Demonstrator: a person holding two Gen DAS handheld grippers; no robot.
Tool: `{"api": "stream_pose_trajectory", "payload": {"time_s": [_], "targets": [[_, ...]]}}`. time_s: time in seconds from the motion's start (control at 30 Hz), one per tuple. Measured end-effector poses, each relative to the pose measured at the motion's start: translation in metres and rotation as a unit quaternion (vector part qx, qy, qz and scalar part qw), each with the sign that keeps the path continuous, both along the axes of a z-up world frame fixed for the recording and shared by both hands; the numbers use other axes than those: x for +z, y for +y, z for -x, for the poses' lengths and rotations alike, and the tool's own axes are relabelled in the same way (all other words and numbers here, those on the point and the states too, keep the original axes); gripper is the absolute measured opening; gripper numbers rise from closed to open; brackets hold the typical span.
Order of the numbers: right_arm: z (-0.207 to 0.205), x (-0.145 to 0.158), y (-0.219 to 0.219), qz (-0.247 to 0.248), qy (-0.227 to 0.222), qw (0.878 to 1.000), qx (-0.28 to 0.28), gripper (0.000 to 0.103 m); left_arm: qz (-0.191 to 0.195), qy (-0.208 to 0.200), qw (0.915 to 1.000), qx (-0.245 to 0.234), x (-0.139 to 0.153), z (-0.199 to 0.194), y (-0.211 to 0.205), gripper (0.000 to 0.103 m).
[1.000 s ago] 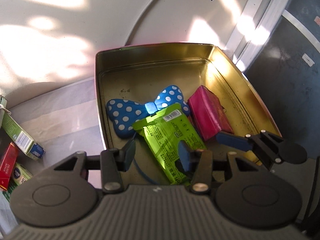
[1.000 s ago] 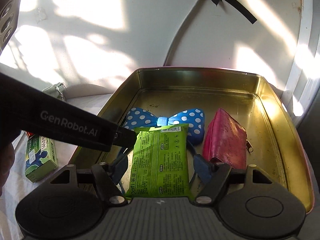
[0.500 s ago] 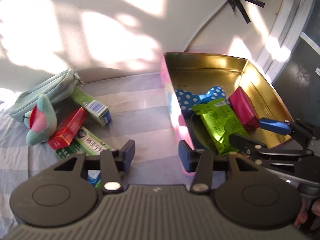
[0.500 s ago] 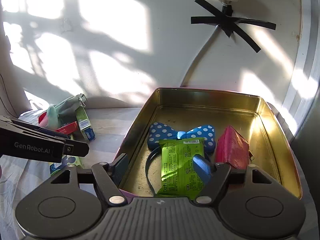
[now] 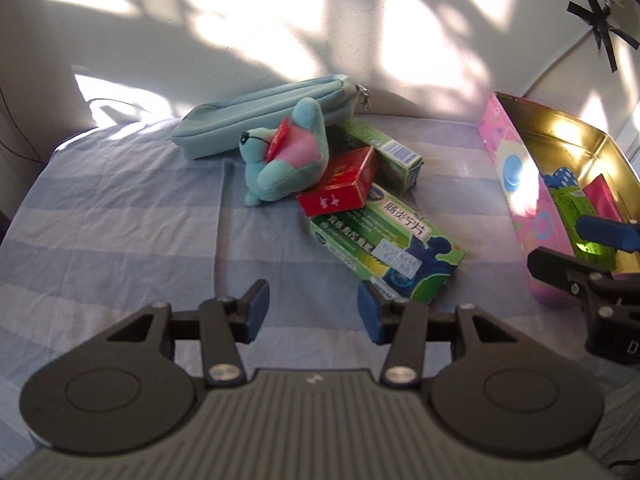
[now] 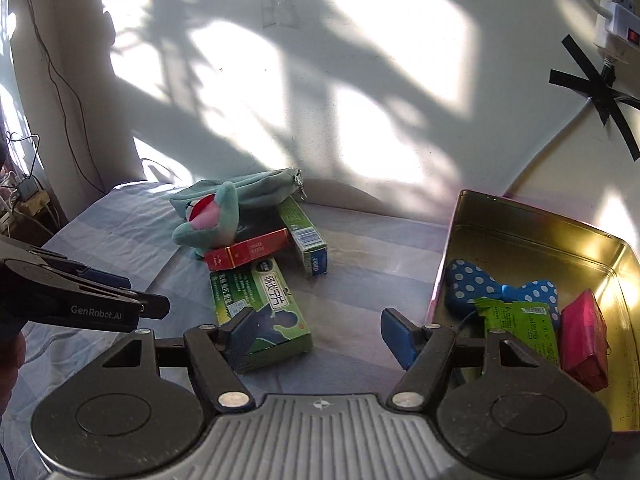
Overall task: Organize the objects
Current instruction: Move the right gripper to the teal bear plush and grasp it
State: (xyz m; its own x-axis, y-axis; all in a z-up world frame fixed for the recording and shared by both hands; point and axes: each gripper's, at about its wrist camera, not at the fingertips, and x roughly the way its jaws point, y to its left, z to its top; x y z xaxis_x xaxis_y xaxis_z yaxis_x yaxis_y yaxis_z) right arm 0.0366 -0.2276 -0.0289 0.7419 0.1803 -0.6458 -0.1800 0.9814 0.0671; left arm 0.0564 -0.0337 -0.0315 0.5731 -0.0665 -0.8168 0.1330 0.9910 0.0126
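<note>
Both grippers empty, heading for the loose pile; tin part-filled.

Left wrist: left gripper (image 5: 313, 312) half open, holding nothing, aimed just short of the big green box (image 5: 386, 250), likely next pick. Red box (image 5: 338, 189), plush (image 5: 286, 160) and pouch (image 5: 264, 118) overlap behind it.
Right wrist: right gripper (image 6: 316, 338) wide, empty, jaws have just been closing a little, nothing between. Tin (image 6: 532, 226) to the right holds bow (image 6: 476, 284), green packet (image 6: 520, 324), pink purse (image 6: 584, 340).

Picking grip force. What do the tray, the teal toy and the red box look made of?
Tray: likely tin, glossy gold inside, mirror glints. Teal toy: plush fabric, fuzzy matt, soft rounded shape. Red box: seemingly printed cardboard, slight sheen, crisp folded edges.
</note>
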Motion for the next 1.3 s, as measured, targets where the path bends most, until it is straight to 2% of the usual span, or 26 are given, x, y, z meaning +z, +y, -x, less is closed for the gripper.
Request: {"api": "stream_pose_trajectory", "payload": {"time_s": [0.5,0.67,0.8,0.9,0.97,1.03,1.13,1.17,1.23,1.27,1.3], "targets": [[-0.041,-0.008,0.079,0.002,0.02,0.999,0.025,0.066,0.011,0.027,0.9949,0.096,-0.025,-0.017,0.131,0.053],[-0.085,-0.007,0.099,-0.018,0.026,0.999,0.036,0.066,0.024,0.038,0.9913,0.123,-0.034,-0.024,0.161,0.053],[-0.138,-0.009,0.101,-0.057,0.041,0.997,0.014,0.065,0.035,0.042,0.9897,0.133,-0.038,-0.028,0.172,0.053],[-0.176,-0.019,0.098,-0.082,0.073,0.994,-0.004,0.054,0.046,0.045,0.9882,0.139,-0.04,-0.03,0.179,0.053],[-0.193,-0.029,0.096,-0.104,0.104,0.989,-0.011,0.031,0.056,0.049,0.9869,0.143,-0.042,-0.03,0.183,0.053],[-0.195,-0.033,0.095,-0.13,0.111,0.985,-0.014,0.028,0.067,0.052,0.9856,0.147,-0.042,-0.031,0.187,0.053],[-0.182,-0.024,0.103,-0.148,0.107,0.983,0.018,0.02,0.08,0.053,0.9836,0.153,-0.042,-0.031,0.191,0.053],[-0.174,-0.019,0.109,-0.153,0.101,0.982,0.047,0.017,0.086,0.054,0.9827,0.155,-0.041,-0.032,0.193,0.053],[-0.147,-0.005,0.13,-0.128,0.078,0.981,0.12,0.017,0.099,0.056,0.9803,0.161,-0.04,-0.033,0.198,0.053],[-0.133,-0.002,0.139,-0.117,0.075,0.978,0.157,0.017,0.107,0.057,0.9788,0.166,-0.039,-0.033,0.202,0.053],[-0.118,0.001,0.15,-0.111,0.08,0.969,0.206,0.017,0.11,0.055,0.9777,0.17,-0.038,-0.033,0.205,0.053]]}}
